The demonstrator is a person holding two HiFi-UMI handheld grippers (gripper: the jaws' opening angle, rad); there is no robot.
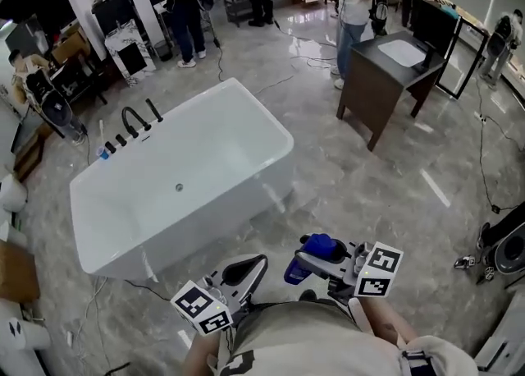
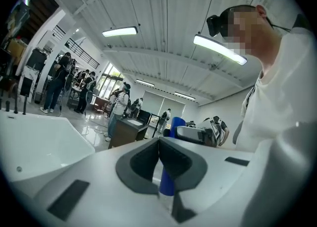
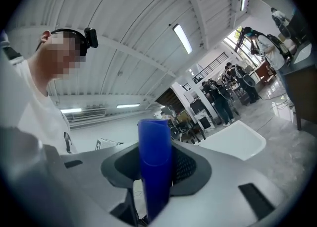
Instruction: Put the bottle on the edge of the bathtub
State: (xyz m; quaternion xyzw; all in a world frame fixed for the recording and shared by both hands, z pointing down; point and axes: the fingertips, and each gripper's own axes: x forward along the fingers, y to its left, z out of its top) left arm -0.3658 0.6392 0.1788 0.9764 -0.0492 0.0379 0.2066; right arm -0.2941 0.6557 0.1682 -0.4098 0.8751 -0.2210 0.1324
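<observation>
- Clamping the blue bottle (image 3: 154, 137) between its two dark pads, the right gripper (image 3: 156, 166) has its jaws roughly half apart, each pad pressed on one side of the bottle.
- In the head view the bottle sits at six o'clock, low in the frame and close to the person's body, above the marble floor (image 1: 369, 194).
- The left gripper (image 2: 159, 144) has its jaw tips drawn together with nothing between them. The blue seen through the slit below the tips is the bottle, which lies beyond this gripper.
- The two grippers are near each other, the left at seven o'clock from the bottle.
- The white bathtub (image 1: 213, 214) stands at about ten o'clock from the grippers, well apart from the bottle.
- A black tap (image 1: 135, 120) is at the tub's far-left rim, around ten o'clock.
- A dark vanity cabinet (image 1: 377, 87) with a white basin stands at one o'clock, and several people are beyond it at twelve.
</observation>
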